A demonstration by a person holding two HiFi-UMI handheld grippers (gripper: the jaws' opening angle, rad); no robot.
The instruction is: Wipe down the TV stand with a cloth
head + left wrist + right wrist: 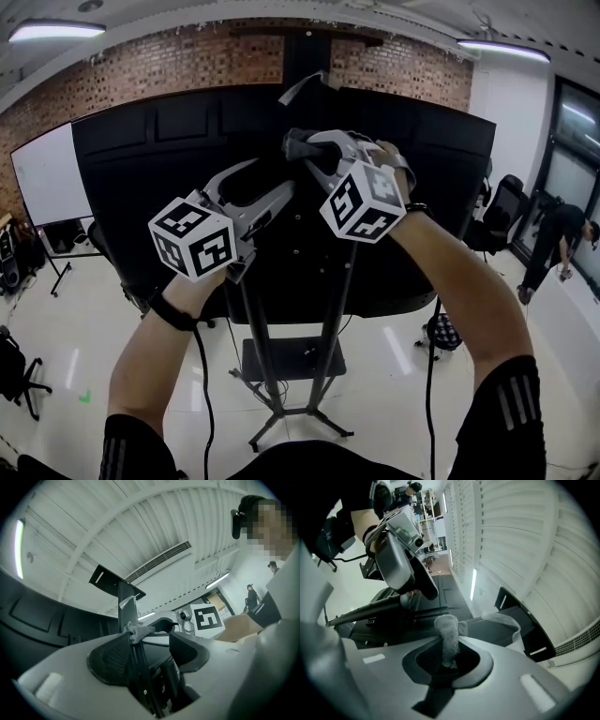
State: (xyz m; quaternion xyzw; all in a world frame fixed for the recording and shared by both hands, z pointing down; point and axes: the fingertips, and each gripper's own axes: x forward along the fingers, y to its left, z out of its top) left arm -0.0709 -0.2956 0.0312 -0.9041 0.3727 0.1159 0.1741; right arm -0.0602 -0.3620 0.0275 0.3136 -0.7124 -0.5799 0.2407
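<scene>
**Position.** Both grippers are raised against the back of the TV (141, 178), upper centre of the head view. The TV is carried on the stand (330, 319), whose two dark posts run down to a small shelf (292, 357) and splayed feet on the floor.

**Right gripper** (449, 657). Its jaws are closed on the cloth (449, 637). A grey, nubbly strip of it stands up out of the jaws at the centre of the right gripper view, and its free end folds over at the top. In the head view this gripper lies above and to the right of the other, with its marker cube (364, 201) facing the camera.

**Left gripper** (149, 641). Its jaws are apart at a moderate gap and grip nothing. A dark post (126, 604) of the stand rises between them, close against the jaw at the left of the frame, with clear space to the other jaw. A tip of the cloth shows just beside that same jaw, at the post. Whether the jaw touches the post cannot be told.

**Surroundings.** A flat bracket (110, 581) caps the post. A whiteboard (52, 173) stands at the left of the head view. A second person (561, 234) bends over at the far right.
</scene>
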